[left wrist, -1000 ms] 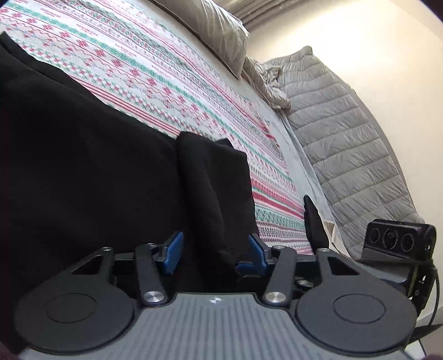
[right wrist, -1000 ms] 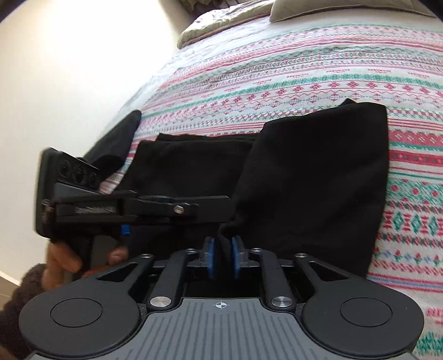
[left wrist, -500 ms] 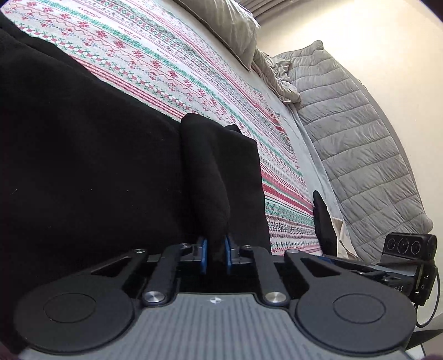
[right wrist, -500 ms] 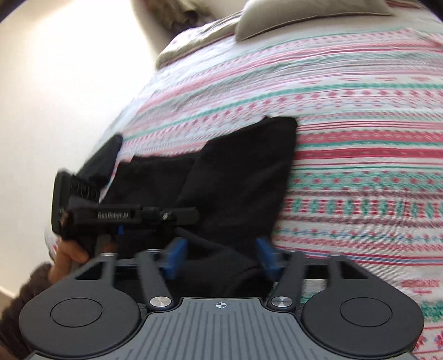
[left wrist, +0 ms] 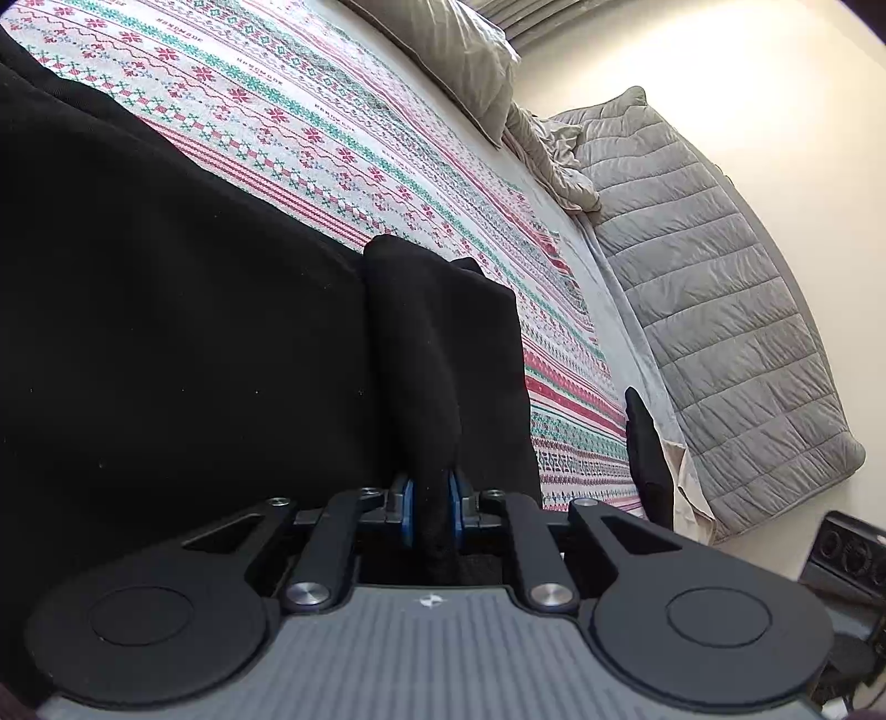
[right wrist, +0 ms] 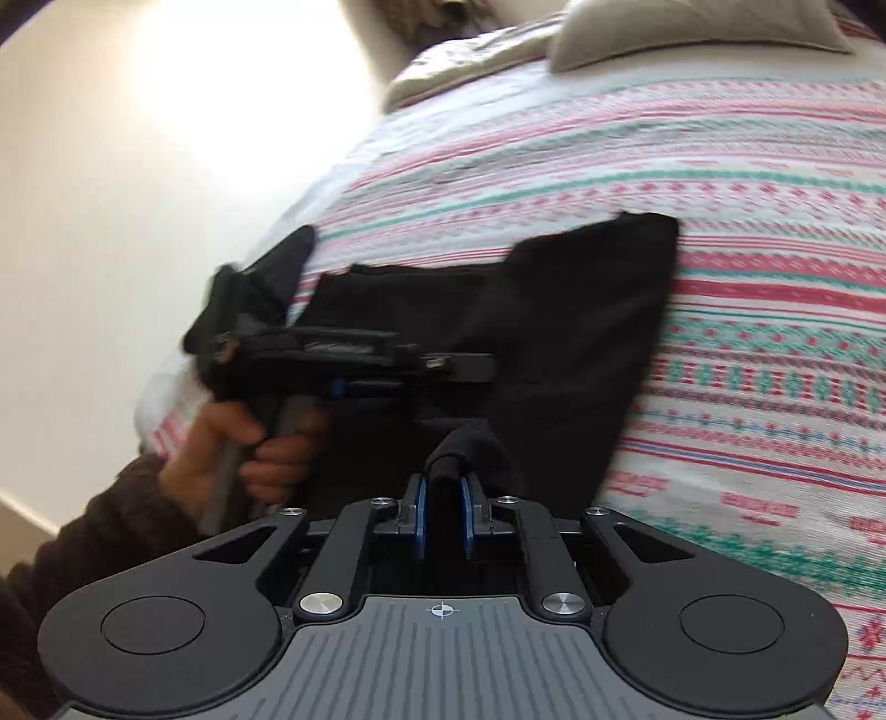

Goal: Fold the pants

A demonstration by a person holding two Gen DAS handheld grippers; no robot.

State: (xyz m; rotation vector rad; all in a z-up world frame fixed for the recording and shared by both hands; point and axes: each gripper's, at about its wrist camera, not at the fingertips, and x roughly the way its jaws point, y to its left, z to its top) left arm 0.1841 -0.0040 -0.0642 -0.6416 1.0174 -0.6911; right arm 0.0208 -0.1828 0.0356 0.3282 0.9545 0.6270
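From the left wrist camera, the left gripper (left wrist: 431,515) has its blue pads (left wrist: 407,512) pressed in on a raised fold of the black pants (left wrist: 166,343), which rises as a narrow ridge straight ahead of the tongs. The rest of the pants spreads wide and dark to the left, lying on the patterned bedspread (left wrist: 310,127) with its red and green bands. Farther back sit a grey pillow (left wrist: 454,50) and a quilted grey comforter (left wrist: 714,310) heaped along the wall side of the bed. From the right wrist camera, the right gripper (right wrist: 443,518) is likewise pinching a bunched bit of black pants (right wrist: 576,343) between its blue pads (right wrist: 420,515); the cloth fans out ahead over the striped bedspread (right wrist: 775,288). To the left, the left hand (right wrist: 260,443), in a dark knitted sleeve, grips the handle of the left gripper (right wrist: 476,368), which reaches across the pants, slightly blurred. A pillow (right wrist: 692,33) lies at the far end.
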